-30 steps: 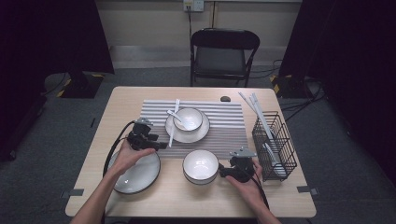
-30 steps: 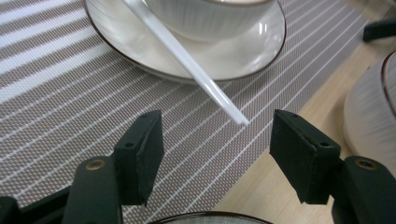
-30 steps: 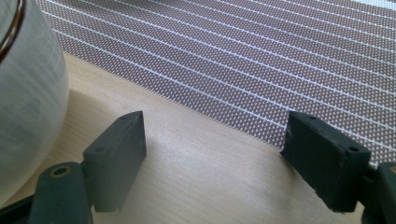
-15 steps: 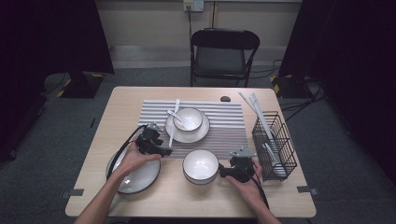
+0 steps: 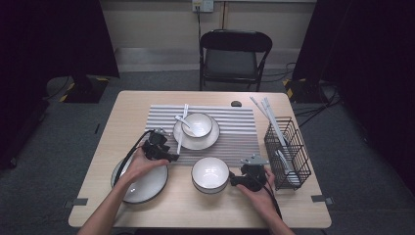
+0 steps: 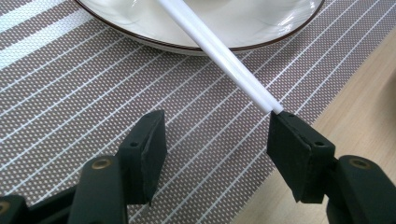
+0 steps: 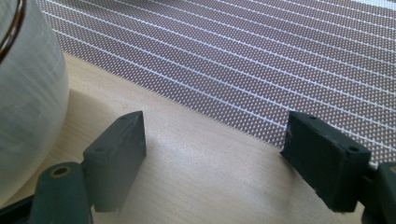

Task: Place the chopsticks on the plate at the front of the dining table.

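Note:
A pair of white chopsticks [image 5: 181, 129] lies on the striped placemat [image 5: 240, 132], along the left rim of a plate [image 5: 195, 143] that carries a bowl [image 5: 198, 125] and a spoon [image 5: 182, 120]. My left gripper [image 5: 171, 156] is at the chopsticks' near end. In the left gripper view its jaws [image 6: 217, 121] stand apart and have just been closing; a chopstick [image 6: 219, 53] ends against the right jaw's tip, and nothing is pinched. My right gripper [image 5: 233, 181] rests open on the table beside a second white bowl [image 5: 210, 174], with bare wood between its jaws [image 7: 217, 119].
An empty dark-rimmed plate [image 5: 144, 188] lies under the left forearm at the front left. A black wire basket [image 5: 288, 152] with chopsticks and utensils stands at the right edge. A folding chair [image 5: 232, 54] is behind the table. The second bowl's wall [image 7: 28, 93] is left of the right jaws.
The left gripper has shifted a little to the right, off the empty plate toward the chopsticks' end. The right gripper has not moved.

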The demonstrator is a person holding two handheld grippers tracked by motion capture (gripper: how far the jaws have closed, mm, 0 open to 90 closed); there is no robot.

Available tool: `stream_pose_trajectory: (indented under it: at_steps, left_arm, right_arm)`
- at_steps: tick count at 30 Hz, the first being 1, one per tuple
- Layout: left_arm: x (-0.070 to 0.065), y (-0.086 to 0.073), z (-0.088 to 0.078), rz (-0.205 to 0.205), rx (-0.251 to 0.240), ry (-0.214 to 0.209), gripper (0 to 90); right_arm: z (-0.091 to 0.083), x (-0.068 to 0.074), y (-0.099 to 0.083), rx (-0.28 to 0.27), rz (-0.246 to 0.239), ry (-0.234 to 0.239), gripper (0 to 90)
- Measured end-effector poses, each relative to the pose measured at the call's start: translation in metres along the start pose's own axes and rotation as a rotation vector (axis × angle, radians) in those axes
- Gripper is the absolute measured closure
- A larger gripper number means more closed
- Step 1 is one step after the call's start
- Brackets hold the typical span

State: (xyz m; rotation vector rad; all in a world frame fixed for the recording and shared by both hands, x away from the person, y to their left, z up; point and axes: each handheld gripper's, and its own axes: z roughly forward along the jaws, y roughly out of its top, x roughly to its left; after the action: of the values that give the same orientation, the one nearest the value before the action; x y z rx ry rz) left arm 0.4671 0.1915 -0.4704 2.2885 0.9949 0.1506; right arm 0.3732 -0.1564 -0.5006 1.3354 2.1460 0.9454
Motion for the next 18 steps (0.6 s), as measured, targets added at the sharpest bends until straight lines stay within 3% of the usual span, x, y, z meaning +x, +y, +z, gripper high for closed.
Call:
stream_pose_trajectory:
  at_steps: [18]
  left_arm:
    - [0.0019, -0.0001, -0.004, -0.003, -0.007, -0.007, 37.4]
  right_arm:
    - [0.0, 0.0, 0.0, 0.0, -0.001, 0.001, 20.4]
